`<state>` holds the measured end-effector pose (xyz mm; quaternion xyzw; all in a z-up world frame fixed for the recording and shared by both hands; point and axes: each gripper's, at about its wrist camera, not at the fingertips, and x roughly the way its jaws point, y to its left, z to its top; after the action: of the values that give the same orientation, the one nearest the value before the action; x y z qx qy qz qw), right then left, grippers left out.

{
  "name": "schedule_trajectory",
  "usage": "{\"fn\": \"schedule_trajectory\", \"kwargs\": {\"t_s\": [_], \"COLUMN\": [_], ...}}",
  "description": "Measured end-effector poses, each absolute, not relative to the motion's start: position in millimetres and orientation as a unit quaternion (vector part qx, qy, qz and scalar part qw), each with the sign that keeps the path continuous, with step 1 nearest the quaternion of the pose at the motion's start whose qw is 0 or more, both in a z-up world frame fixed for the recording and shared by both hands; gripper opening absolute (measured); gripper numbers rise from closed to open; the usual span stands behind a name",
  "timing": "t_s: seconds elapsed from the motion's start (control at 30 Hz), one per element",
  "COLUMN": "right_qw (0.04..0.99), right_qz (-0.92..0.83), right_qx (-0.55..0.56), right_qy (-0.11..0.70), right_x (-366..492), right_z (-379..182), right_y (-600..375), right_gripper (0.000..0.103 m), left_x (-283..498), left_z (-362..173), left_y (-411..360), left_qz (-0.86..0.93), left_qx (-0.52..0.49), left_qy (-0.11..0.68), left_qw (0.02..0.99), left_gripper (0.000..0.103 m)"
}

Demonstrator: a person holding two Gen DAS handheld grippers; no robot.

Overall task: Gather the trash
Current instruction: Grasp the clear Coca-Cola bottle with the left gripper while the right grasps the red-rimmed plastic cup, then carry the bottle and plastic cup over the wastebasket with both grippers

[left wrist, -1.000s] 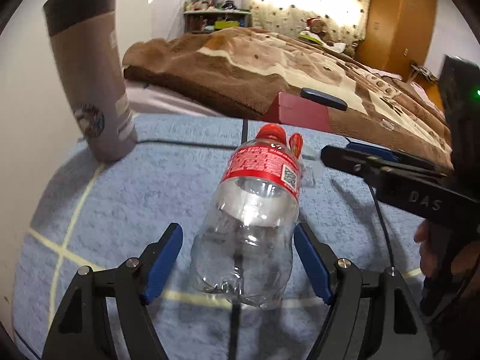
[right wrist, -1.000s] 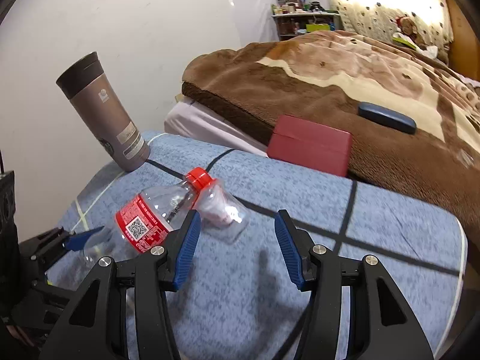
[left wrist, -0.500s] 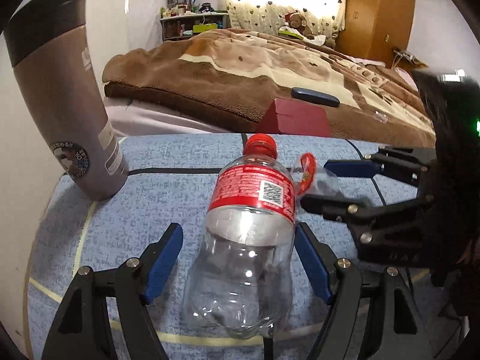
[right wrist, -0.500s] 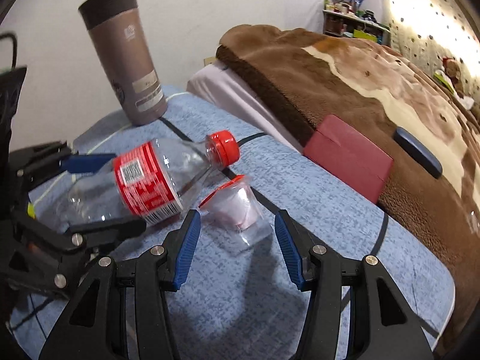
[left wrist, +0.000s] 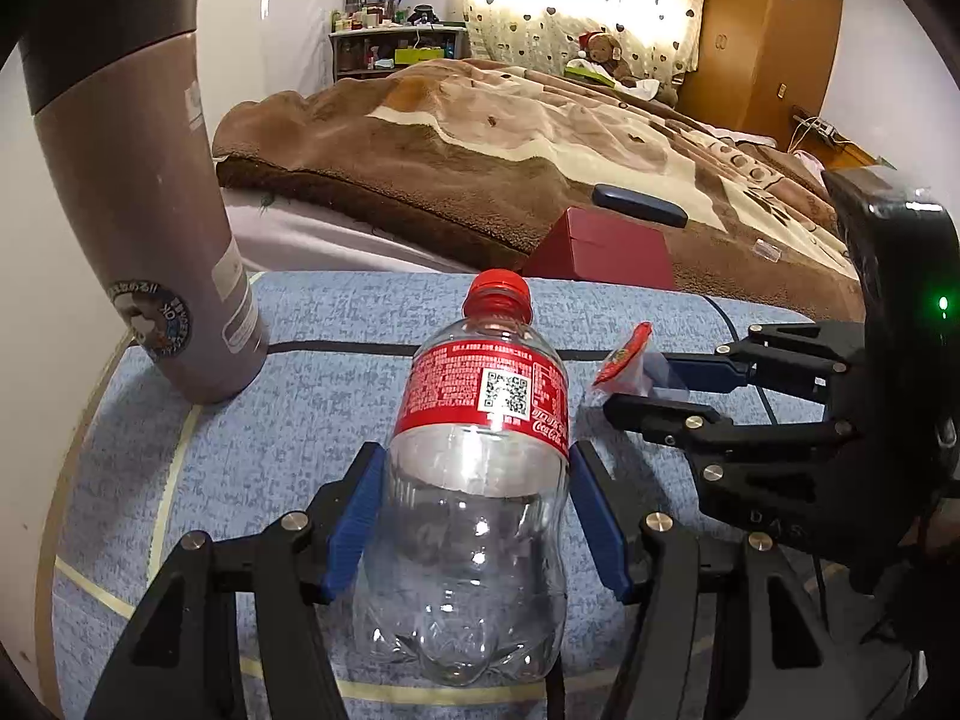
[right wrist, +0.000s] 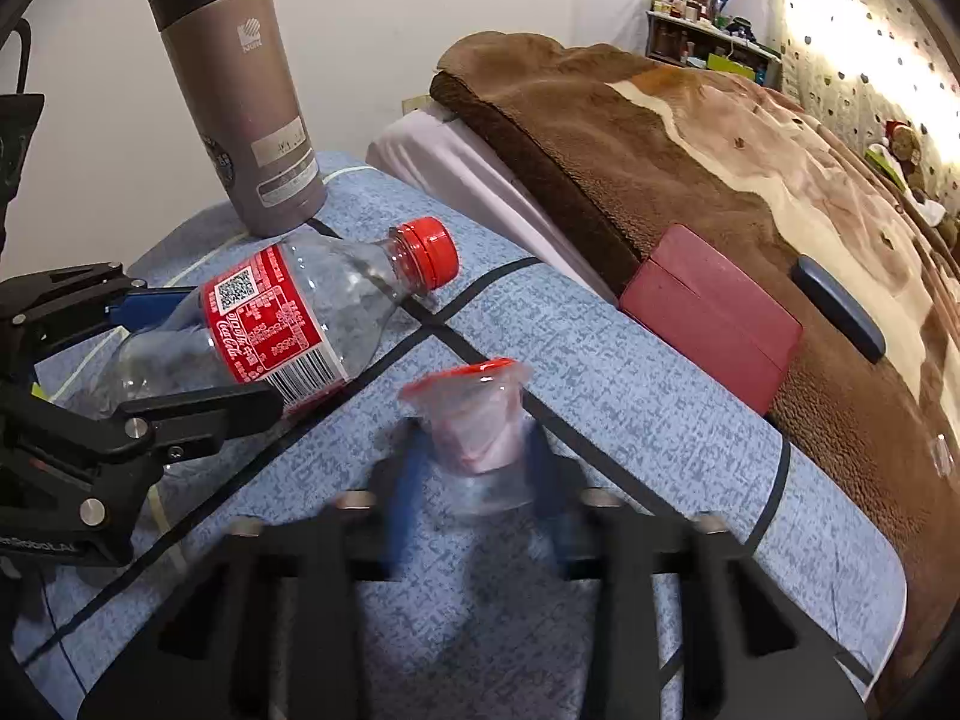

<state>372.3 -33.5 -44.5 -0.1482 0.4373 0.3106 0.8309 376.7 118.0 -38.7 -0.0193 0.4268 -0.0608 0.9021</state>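
Note:
An empty clear plastic bottle (left wrist: 480, 480) with a red cap and red label lies on the blue cloth, cap pointing away from me. My left gripper (left wrist: 477, 462) is closing, and its blue pads (left wrist: 354, 516) touch both sides of the bottle's body. From the right wrist view the same bottle (right wrist: 270, 324) lies at the left between those fingers. A small clear plastic bag (right wrist: 474, 414) with a red strip and pale contents sits between the fingers of my right gripper (right wrist: 477, 468). Its jaws are closing and blurred, and the bag does not look squeezed. The left wrist view shows the bag (left wrist: 624, 360) at the right gripper (left wrist: 636, 387).
A tall brown tumbler (left wrist: 138, 210) with a dark lid stands at the back left of the blue cloth (left wrist: 300, 420). Beyond the cloth's far edge lie a red box (right wrist: 714, 324), a dark blue case (right wrist: 840, 312) and a bed with a brown blanket (right wrist: 690, 138). A hand (left wrist: 936, 528) holds the right gripper.
Both grippers' jaws have narrowed: the left's pads have come in onto the bottle, the right's around the bag. The right gripper has rolled and shifted so the bag sits centred between its fingers.

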Motion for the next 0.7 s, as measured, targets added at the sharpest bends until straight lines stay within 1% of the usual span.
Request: {"fn": "schedule_trajectory", "kwargs": {"t_s": [0.17,0.33,0.7], "right_qw": [0.836,0.845,0.869], "right_qz": [0.305,0.294,0.264], "right_qx": [-0.140,-0.104,-0.058], "right_qy": [0.435,0.435,0.416], "right_x": [364,353,302], "right_z": [-41,-31,0], "right_y": [-37,-49,-80], "right_gripper": [0.029,0.029,0.029], "left_x": [369,352,301], "left_z": [-38,-34,-4], "left_y": [118,112,88], "left_qz": [-0.056,-0.052,-0.060], "left_qx": [-0.022,-0.017,-0.005], "left_qy": [0.428,0.427,0.405], "left_qw": [0.902,0.902,0.912], "left_gripper": [0.064,0.064,0.064]}}
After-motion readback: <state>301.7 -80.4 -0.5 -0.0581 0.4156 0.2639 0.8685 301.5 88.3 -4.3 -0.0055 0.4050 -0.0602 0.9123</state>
